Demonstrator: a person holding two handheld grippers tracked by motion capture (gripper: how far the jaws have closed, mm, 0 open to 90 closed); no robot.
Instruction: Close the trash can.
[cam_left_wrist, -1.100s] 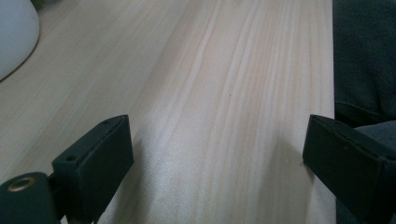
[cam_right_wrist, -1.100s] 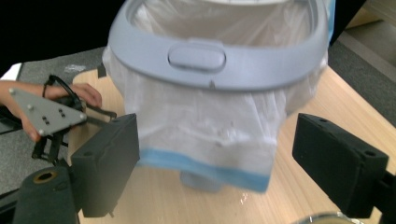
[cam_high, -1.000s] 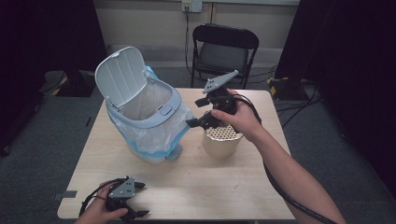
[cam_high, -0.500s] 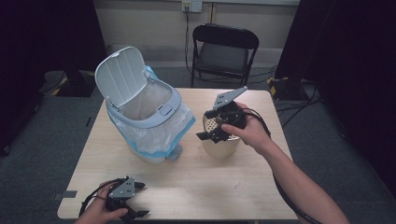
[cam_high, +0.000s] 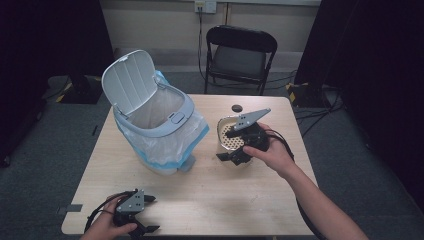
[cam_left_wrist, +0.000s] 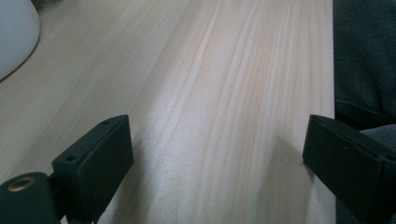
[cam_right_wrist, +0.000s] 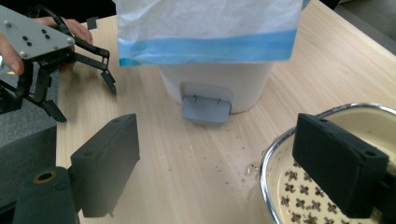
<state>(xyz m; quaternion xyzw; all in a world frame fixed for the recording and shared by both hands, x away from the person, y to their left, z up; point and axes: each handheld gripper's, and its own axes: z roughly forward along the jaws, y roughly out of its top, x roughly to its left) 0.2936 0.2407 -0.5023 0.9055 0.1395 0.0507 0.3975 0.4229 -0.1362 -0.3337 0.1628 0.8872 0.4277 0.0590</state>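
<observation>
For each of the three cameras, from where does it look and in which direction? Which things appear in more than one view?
High view: above the person's side, looking forward and down at the table, bin, bowl; both forearms show.
Left claw view: on the left claw, looking along bare tabletop between open jaws.
Right claw view: on the right claw, facing the bin's pedal, one jaw over the bowl's rim.
Shared: high and right claw views both show bin, bowl, left claw.

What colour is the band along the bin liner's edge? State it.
Light blue, on a white bin liner; the band shows best in the right gripper view.
</observation>
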